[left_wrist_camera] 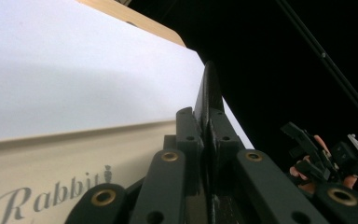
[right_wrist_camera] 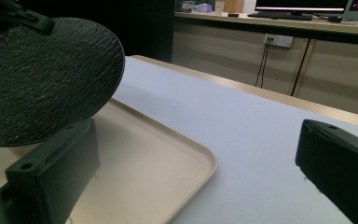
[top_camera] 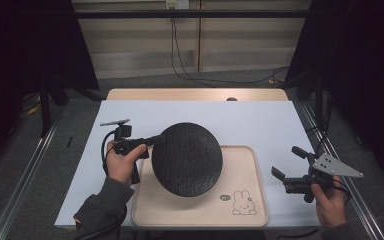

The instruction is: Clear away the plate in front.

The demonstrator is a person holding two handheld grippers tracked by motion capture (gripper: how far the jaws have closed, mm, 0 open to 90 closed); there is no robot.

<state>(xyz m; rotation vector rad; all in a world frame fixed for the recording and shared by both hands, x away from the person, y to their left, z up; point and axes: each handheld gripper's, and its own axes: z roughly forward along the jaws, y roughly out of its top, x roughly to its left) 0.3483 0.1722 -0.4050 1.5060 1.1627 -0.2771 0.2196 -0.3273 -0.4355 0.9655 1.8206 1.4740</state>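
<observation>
The tray [left_wrist_camera: 51,154] bears the word "Rabbit"

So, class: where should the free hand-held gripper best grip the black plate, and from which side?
Probably the rim of the plate nearest the right hand-held gripper, coming from the right. The plate hangs tilted above the tray, so that thin edge is exposed; the left hand-held gripper already clamps the opposite rim.

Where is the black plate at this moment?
In the high view the black plate sits centre-left, tilted above the beige tray, its left rim clamped in the left gripper; the right gripper is well off to its right.
</observation>
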